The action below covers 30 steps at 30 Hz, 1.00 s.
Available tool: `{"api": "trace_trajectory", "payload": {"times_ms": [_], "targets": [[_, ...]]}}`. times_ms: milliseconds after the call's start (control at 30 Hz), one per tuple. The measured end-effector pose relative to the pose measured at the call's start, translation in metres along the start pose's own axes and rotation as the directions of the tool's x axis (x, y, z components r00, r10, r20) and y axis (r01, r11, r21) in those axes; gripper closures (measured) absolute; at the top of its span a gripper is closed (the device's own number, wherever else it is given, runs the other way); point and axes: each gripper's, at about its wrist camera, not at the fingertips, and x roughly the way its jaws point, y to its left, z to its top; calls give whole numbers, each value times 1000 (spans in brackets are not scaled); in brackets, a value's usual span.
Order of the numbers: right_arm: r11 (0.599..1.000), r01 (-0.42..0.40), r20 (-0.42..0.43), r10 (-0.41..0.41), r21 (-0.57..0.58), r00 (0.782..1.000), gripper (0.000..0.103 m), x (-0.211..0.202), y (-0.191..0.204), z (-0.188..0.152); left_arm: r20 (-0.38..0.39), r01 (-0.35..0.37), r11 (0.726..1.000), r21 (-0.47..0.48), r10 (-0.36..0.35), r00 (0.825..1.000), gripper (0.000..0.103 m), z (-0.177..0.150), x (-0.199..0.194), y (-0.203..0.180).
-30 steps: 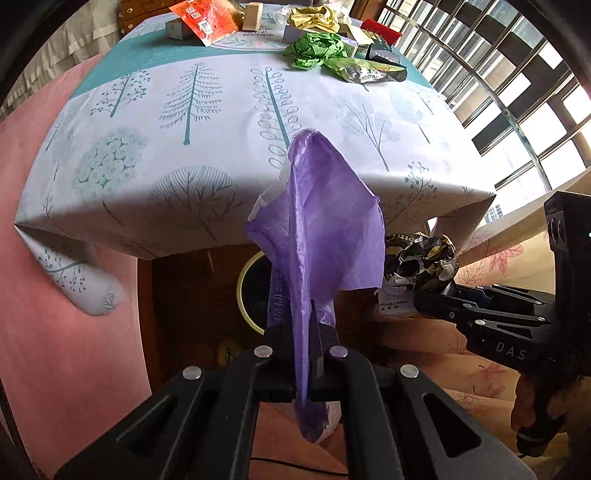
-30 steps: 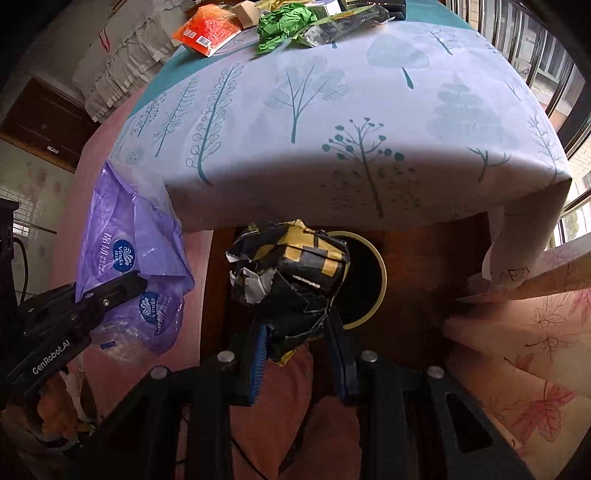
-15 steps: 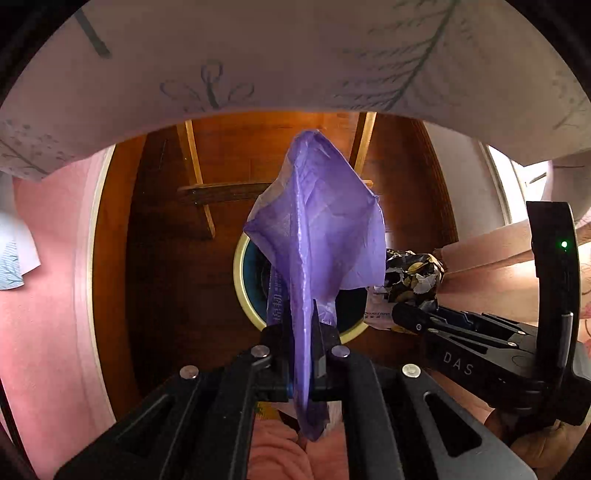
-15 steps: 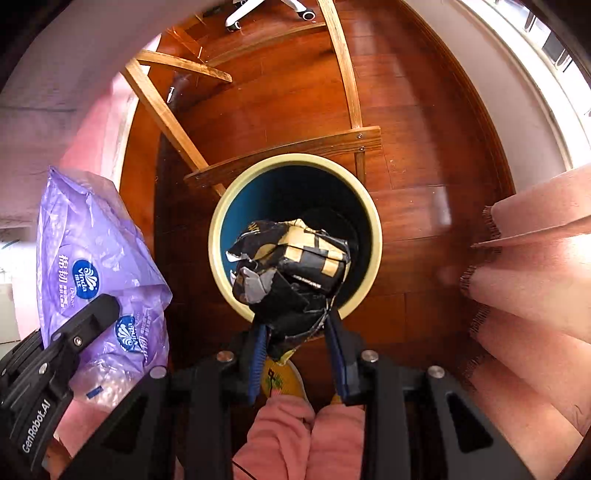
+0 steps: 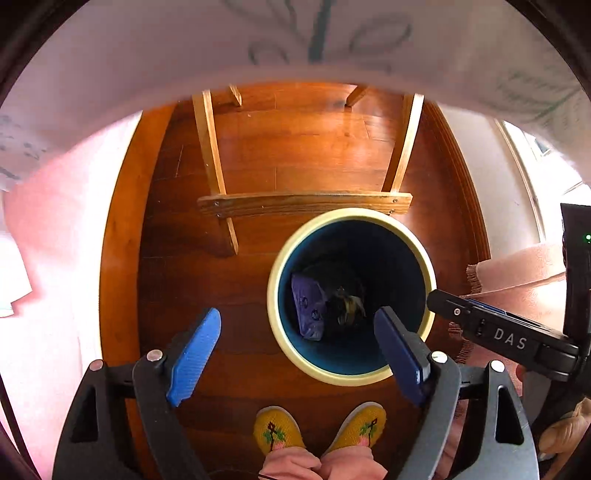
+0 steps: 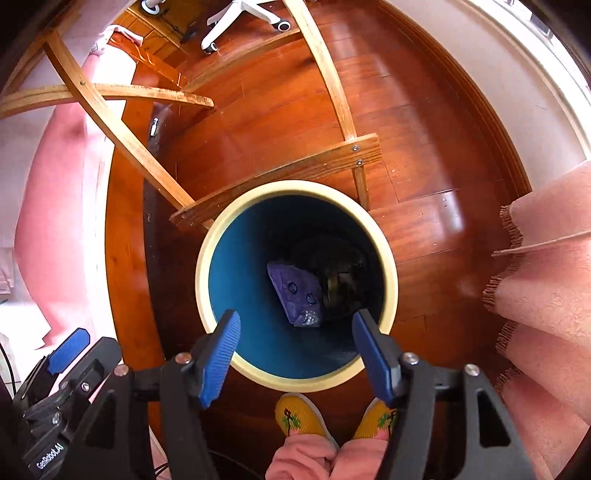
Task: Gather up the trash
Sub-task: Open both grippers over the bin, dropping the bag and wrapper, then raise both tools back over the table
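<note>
A round bin with a cream rim [image 5: 291,243] [image 6: 258,192] and a dark blue inside stands on the wooden floor below both grippers. At its bottom lie the purple plastic bag [image 5: 308,310] [image 6: 297,291] and, to its right, the crumpled black and yellow wrapper [image 5: 349,306] [image 6: 341,284]. My left gripper [image 5: 297,321] hangs over the bin's left edge, its jaws opening with nothing between them. My right gripper [image 6: 297,321] hangs over the bin's near rim, jaws also opening and holding nothing. Each gripper shows at the edge of the other's view.
The table's wooden legs and crossbar [image 5: 306,203] [image 6: 280,170] stand just behind the bin, with the tablecloth's hem [image 5: 295,44] overhead. A person's yellow slippers [image 5: 319,428] [image 6: 332,417] stand near the bin. Pink fringed fabric [image 6: 539,280] hangs right; an office chair base [image 6: 243,14] stands far off.
Both grippers' jaws have spread apart. The purple bag has dropped from the left one and the black and yellow wrapper from the right one; both now lie in the bin.
</note>
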Motion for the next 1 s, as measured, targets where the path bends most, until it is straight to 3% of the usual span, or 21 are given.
{"api": "trace_trajectory", "payload": {"times_ms": [233,500,667,833,1000], "targets": [[1000,-1,35,1,12,999,39,-55,11,-14,5,-9,1000,14,9,1000,19,5,-48,14],[999,-35,60,34,16,998,39,-148,32,-36,45,-53,998,42,51,998,19,14,-143,21],[998,-59,110,60,-14,992,39,-216,53,-48,98,-17,999,48,12,995,19,22,-210,28],[995,-70,174,80,-65,981,38,-282,80,-54,203,11,998,63,-23,979,19,36,-282,32],[993,-72,254,94,-94,963,38,-333,101,-51,314,17,992,127,-57,948,19,58,-339,29]]}}
